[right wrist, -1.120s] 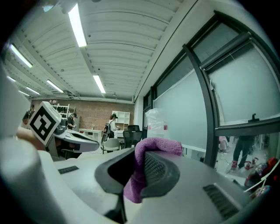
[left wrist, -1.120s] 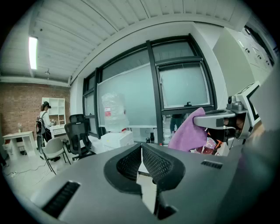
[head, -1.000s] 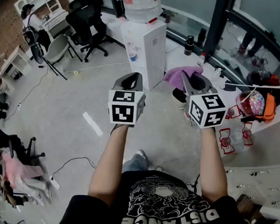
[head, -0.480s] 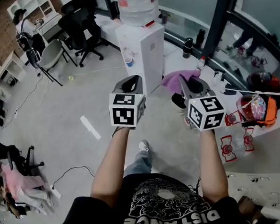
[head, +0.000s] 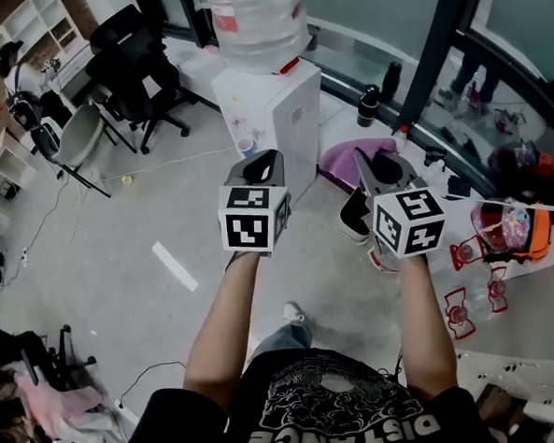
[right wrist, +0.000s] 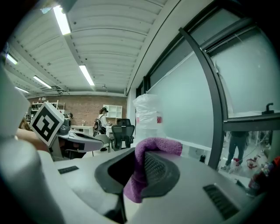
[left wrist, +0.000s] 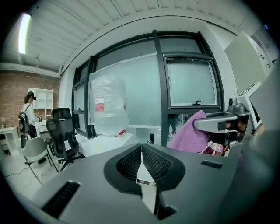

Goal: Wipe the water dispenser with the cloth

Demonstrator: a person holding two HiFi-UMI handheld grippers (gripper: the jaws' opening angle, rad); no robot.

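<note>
In the head view, the water dispenser (head: 272,108) stood just ahead of the left gripper (head: 265,162) and right gripper (head: 371,166), with the purple cloth (head: 351,154) hanging at the right one's tips. In the left gripper view, the jaws were pressed together, empty. In the right gripper view, the jaws pinched the cloth (right wrist: 158,146), with the dispenser beyond them.
</note>
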